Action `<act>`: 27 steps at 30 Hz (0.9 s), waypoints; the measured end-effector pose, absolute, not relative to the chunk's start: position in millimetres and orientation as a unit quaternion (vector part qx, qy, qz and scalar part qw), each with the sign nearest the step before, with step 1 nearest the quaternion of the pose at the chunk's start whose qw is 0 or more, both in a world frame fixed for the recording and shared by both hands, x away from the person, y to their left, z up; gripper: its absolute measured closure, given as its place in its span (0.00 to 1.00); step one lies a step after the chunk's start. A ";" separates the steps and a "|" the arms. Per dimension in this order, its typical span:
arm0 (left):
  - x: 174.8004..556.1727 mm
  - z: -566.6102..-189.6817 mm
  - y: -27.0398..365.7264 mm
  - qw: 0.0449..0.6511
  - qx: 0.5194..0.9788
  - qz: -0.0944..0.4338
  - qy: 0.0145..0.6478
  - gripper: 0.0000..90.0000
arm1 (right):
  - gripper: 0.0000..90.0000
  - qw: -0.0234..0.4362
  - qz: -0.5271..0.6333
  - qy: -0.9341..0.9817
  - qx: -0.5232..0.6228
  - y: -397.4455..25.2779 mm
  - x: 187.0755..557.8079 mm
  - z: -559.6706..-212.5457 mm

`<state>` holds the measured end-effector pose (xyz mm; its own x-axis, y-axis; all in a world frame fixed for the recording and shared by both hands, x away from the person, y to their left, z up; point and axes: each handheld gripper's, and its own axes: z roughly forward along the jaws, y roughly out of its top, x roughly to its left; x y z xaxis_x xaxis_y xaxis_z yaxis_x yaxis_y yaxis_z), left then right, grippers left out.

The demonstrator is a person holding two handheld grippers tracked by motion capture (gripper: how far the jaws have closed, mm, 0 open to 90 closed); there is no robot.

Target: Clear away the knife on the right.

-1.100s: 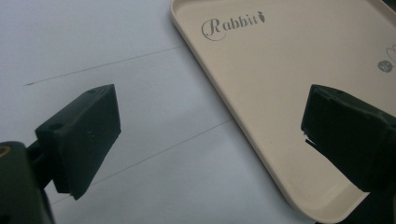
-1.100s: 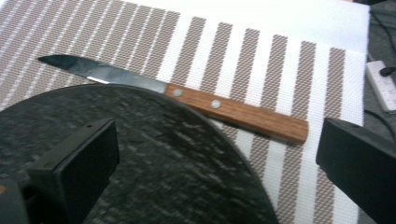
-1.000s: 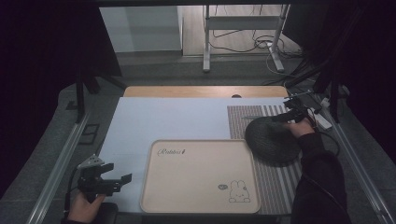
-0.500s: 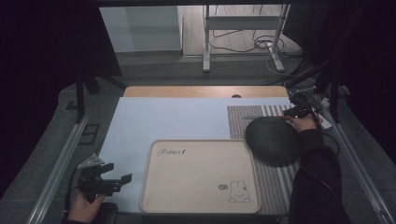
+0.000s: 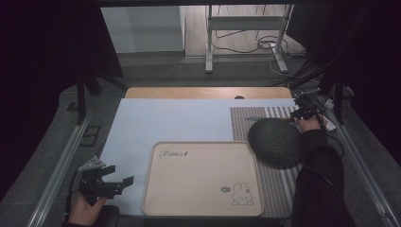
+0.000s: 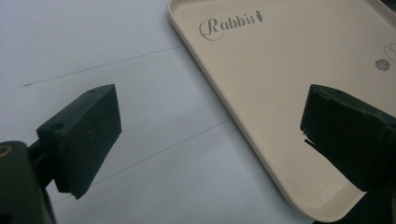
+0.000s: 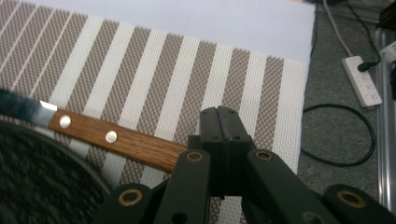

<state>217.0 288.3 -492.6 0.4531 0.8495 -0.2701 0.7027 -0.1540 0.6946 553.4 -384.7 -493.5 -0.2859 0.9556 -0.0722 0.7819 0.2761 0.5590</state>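
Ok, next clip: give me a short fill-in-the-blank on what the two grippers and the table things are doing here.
1. The right gripper is shut on the wooden handle of a ____.
2. The left gripper hangs with its jaws ____ beside the tray.
3. The word printed on the beige tray reads ____.
4. The dark round bowl sits on the ____ placemat.

Missing words: knife; open; Rabbit; striped

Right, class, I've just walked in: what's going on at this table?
A person works with two handheld grippers. The right gripper, its jaws shut, sits at the wooden handle of a knife on the striped mat, beside a dark round bowl; whether it grips the handle is unclear. The left gripper waits open beside the beige tray.
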 end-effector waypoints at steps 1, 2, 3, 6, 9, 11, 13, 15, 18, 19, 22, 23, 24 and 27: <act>217.1 -492.6 288.3 0.398 0.754 0.092 0.514 0.07 | 0.99 0.200 0.211 0.774 0.562 -385.8 552.4 -494.2; 217.1 -492.6 288.1 0.397 0.755 0.092 0.514 0.07 | 0.99 0.194 0.211 0.775 0.564 -387.0 551.5 -495.2; 217.0 -492.5 287.9 0.397 0.755 0.093 0.514 0.07 | 0.99 0.190 0.209 0.775 0.565 -387.9 550.4 -496.1; 217.0 -492.4 287.8 0.396 0.755 0.093 0.514 0.07 | 0.99 0.178 0.214 0.775 0.567 -390.5 546.5 -495.4; 217.0 -492.4 287.8 0.397 0.755 0.092 0.513 0.07 | 0.99 0.161 0.214 0.781 0.565 -391.0 542.4 -494.5; 217.0 -492.4 287.6 0.396 0.756 0.093 0.513 0.07 | 0.99 0.149 0.210 0.785 0.563 -391.0 539.7 -493.4; 217.0 -492.3 287.6 0.396 0.756 0.093 0.512 0.07 | 0.99 0.142 0.210 0.789 0.560 -390.6 537.8 -492.9; 217.0 -492.3 287.5 0.396 0.756 0.093 0.513 0.07 | 0.99 0.132 0.210 0.791 0.560 -390.8 536.5 -492.4; 217.0 -492.3 287.5 0.396 0.756 0.093 0.513 0.07 | 0.99 0.122 0.208 0.795 0.556 -389.4 534.7 -492.0; 217.0 -492.4 287.4 0.396 0.756 0.093 0.513 0.07 | 0.99 0.120 0.207 0.797 0.555 -388.9 534.2 -491.8; 217.0 -492.3 287.4 0.396 0.756 0.093 0.512 0.07 | 0.99 0.118 0.204 0.796 0.558 -387.5 533.5 -491.5; 217.0 -492.3 287.4 0.396 0.756 0.093 0.513 0.07 | 0.99 0.118 0.203 0.795 0.559 -387.2 533.6 -491.4; 217.0 -492.3 287.4 0.396 0.756 0.093 0.513 0.07 | 0.99 0.118 0.201 0.796 0.558 -387.1 533.9 -491.1; 217.0 -492.3 287.4 0.396 0.756 0.093 0.512 0.07 | 0.99 0.125 0.203 0.796 0.556 -387.1 534.7 -489.5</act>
